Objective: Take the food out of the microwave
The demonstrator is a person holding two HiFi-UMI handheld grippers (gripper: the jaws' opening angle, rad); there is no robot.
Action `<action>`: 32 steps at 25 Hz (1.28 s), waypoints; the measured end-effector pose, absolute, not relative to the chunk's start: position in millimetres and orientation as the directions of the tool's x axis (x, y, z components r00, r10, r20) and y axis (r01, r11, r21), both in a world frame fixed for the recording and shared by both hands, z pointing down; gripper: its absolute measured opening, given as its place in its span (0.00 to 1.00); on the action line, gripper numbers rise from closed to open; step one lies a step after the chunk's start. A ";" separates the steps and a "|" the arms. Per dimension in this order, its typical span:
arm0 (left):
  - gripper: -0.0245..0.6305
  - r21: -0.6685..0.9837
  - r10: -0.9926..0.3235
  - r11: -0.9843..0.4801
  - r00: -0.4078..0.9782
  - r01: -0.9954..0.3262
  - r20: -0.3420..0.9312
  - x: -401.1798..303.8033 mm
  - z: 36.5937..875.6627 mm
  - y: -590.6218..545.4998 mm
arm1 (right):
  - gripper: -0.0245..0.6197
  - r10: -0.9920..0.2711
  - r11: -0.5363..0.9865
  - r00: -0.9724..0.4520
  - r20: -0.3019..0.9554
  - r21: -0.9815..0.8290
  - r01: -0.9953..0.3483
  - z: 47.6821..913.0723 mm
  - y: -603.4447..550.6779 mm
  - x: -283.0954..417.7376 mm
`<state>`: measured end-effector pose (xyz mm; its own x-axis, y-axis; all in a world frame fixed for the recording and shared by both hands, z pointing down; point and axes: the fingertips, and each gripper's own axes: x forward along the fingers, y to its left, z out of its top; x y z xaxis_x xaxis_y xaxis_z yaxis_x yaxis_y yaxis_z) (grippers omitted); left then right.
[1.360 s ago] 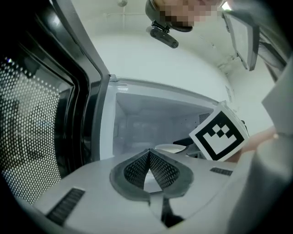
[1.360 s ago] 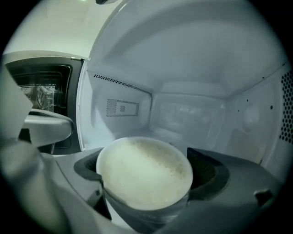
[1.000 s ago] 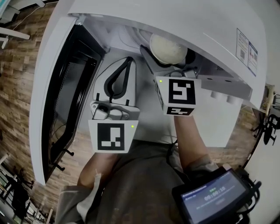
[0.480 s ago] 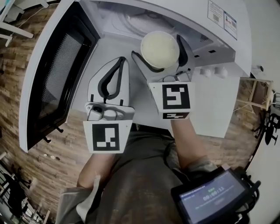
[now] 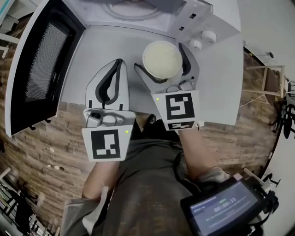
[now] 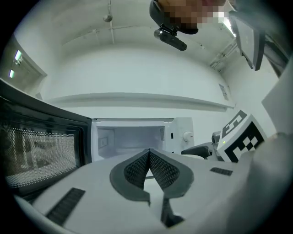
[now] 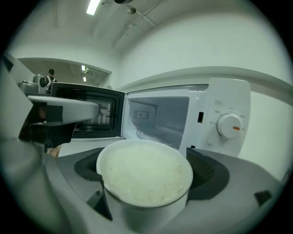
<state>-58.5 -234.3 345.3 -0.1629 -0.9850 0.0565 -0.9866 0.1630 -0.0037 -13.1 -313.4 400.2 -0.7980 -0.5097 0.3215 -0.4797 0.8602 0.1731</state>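
Rice bowl [image 5: 161, 61] clamped in right gripper [image 5: 160, 57], seemingly outside microwave [image 7: 227, 119].

Microwave [image 5: 138, 11] — cut off by head view's top edge.

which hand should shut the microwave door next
Left, probably. The left gripper is empty and nearer the open door; the right gripper is holding the bowl of rice.

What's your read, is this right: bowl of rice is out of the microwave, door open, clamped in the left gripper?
Not quite: wrong gripper. The bowl of rice is clamped in the right gripper, as the right gripper view shows. The left gripper is shut with nothing between its jaws. The rest holds: the bowl is out of the microwave and the door is open.
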 end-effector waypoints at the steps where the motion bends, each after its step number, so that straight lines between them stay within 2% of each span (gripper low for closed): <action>1: 0.05 -0.004 -0.986 0.158 -0.158 -0.987 0.056 -52.3 346.5 -235.1 | 0.88 -0.510 0.860 -0.795 0.328 0.171 -0.481 404.3 -312.2 -5.5; 9: 0.05 -0.008 -0.989 0.139 -0.139 -0.990 0.055 -20.8 356.0 -234.2 | 0.88 -0.493 0.868 -0.781 0.384 0.158 -0.471 440.9 -299.2 30.8; 20: 0.05 0.000 -0.984 0.160 -0.159 -0.987 0.074 -23.3 362.9 -230.9 | 0.88 -0.399 0.909 -0.764 0.507 0.110 -0.402 472.4 -290.3 28.8; 32: 0.05 0.004 -0.984 0.156 -0.155 -0.988 0.090 -19.6 364.3 -233.5 | 0.88 -0.348 0.927 -0.742 0.573 0.089 -0.365 489.0 -286.1 33.9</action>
